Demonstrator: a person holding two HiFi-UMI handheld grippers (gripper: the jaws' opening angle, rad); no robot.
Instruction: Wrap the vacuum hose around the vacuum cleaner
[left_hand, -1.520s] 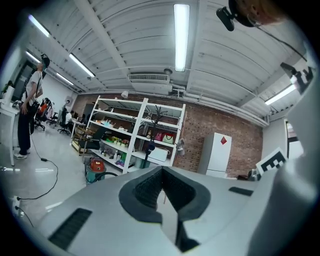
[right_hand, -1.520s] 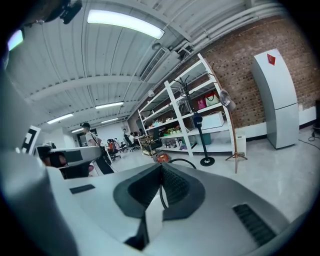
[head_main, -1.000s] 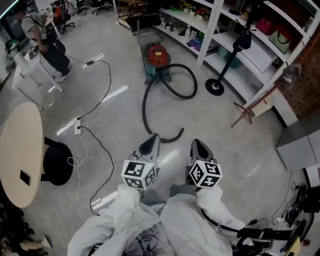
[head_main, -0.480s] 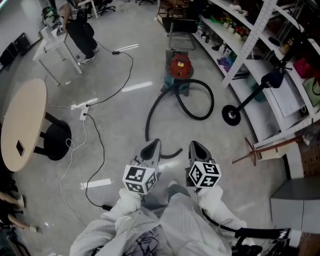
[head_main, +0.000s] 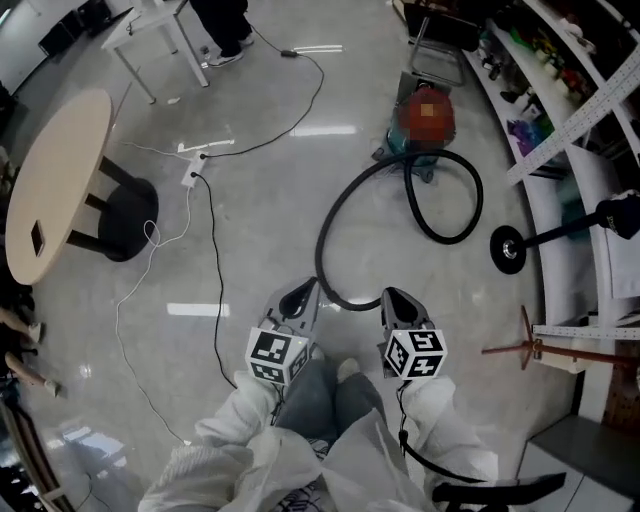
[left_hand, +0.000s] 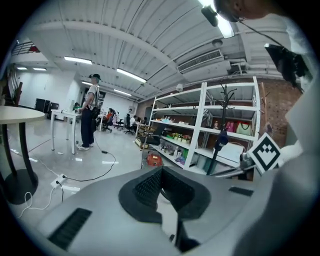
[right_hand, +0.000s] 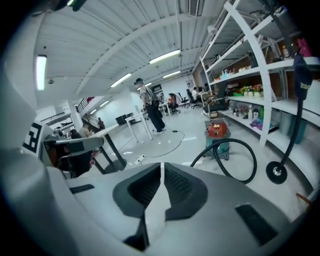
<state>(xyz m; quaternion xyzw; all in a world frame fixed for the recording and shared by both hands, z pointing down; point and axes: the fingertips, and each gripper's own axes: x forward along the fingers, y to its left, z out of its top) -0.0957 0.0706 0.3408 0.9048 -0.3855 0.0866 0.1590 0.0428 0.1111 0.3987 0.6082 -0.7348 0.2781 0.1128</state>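
The left claw (head_main: 299, 295) was shut, nothing between its jaws. Just ahead and to its right, the vacuum hose (head_main: 320, 250) curled across the floor, its free end lying between the two claws (touching neither). The right claw (head_main: 398, 301) was likewise closed and empty, with the vacuum cleaner (head_main: 425, 120) well ahead, slightly to its right.

Head view looks steeply down; both gripper views low, level, forward; all share vacuum cleaner (head_main: 425, 125), far.

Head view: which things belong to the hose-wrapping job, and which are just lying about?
Part of the job: vacuum cleaner, black hose, left hand-held gripper, right hand-held gripper.
Lying about: round table, white power strip, black floor stand, shelves.
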